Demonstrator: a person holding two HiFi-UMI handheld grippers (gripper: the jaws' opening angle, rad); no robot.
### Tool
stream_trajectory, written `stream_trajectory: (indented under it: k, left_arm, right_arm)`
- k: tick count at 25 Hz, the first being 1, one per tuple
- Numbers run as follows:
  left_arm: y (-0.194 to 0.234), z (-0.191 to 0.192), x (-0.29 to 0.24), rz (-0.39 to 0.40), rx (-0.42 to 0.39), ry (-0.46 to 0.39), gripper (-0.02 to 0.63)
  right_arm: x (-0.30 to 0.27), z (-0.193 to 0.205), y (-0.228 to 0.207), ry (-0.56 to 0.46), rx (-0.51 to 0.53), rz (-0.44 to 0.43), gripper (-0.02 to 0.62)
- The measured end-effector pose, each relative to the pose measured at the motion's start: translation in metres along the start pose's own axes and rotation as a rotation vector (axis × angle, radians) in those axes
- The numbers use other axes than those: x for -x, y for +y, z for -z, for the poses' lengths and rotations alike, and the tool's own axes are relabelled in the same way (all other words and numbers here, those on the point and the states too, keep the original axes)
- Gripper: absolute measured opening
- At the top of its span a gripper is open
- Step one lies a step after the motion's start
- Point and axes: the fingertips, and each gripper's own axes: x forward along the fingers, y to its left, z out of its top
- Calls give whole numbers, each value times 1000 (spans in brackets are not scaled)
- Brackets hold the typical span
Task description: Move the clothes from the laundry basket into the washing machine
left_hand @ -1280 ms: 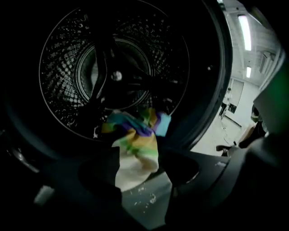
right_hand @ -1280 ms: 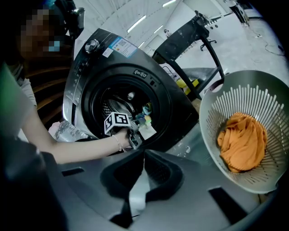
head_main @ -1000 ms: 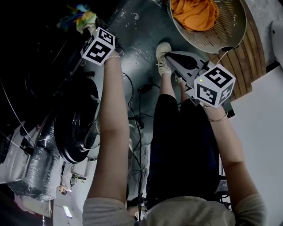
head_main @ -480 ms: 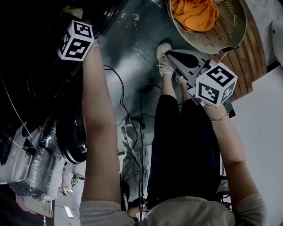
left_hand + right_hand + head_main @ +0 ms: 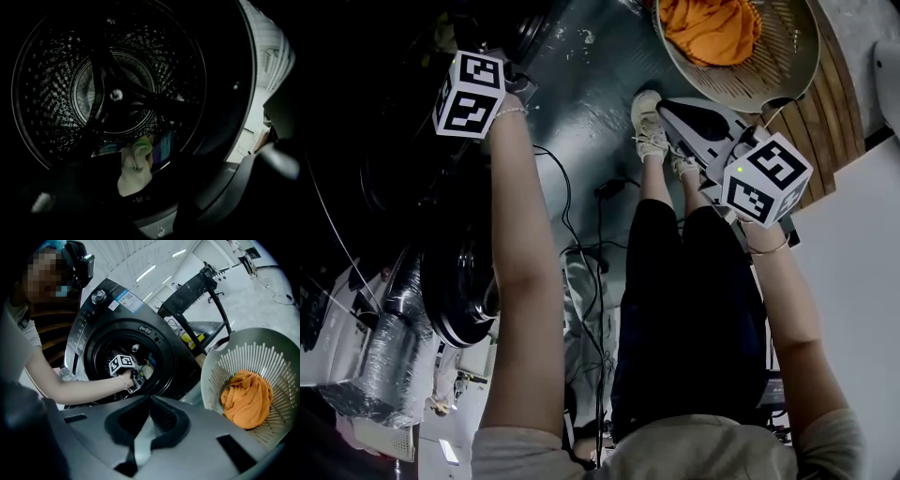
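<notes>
My left gripper [image 5: 149,183] is inside the dark washing machine drum [image 5: 56,79]. Its jaws have just been opening and now stand open with nothing between them. A pale yellow, green and blue striped garment [image 5: 136,161] lies at the bottom of the drum just beyond them. In the head view only its marker cube [image 5: 471,94] shows in the black opening. My right gripper [image 5: 670,111] is shut and empty, and points at the white laundry basket [image 5: 797,66], short of its rim. An orange cloth [image 5: 712,28] lies in that basket [image 5: 234,362].
The person's shoes [image 5: 647,122] stand between machine and basket. Black cables [image 5: 598,192] run across the floor. The machine's round door [image 5: 459,286] hangs open beside a silver duct hose [image 5: 380,361]. A black stand [image 5: 206,287] rises behind the basket.
A second ago the left gripper held a colourful garment at the drum's mouth. It has since moved left, deeper into the drum, and let the garment go. The right gripper barely moved.
</notes>
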Motion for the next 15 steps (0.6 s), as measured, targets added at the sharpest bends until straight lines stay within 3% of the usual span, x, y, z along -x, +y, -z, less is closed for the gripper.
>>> stream_trajectory:
  k: [3, 7, 10, 11, 14, 15]
  left_arm:
    - [-21, -4, 34, 74, -29, -15, 307]
    - [-78, 10, 88, 271, -41, 6, 304]
    - [-129, 35, 119, 420, -33, 70, 297]
    - [-144, 45, 128, 460, -29, 96, 271]
    - [-180, 73, 142, 533, -42, 158, 51]
    - [-190, 82, 143, 556, -56, 173, 29]
  right_arm:
    - [13, -15, -17, -12, 23, 66, 13]
    - [30, -22, -79, 35, 70, 225, 21]
    - [26, -20, -132, 112, 103, 333, 111]
    - [21, -17, -148, 137, 102, 357, 128]
    - [3, -6, -197, 198, 73, 412, 158]
    - [-5, 0, -215, 216, 58, 435, 177]
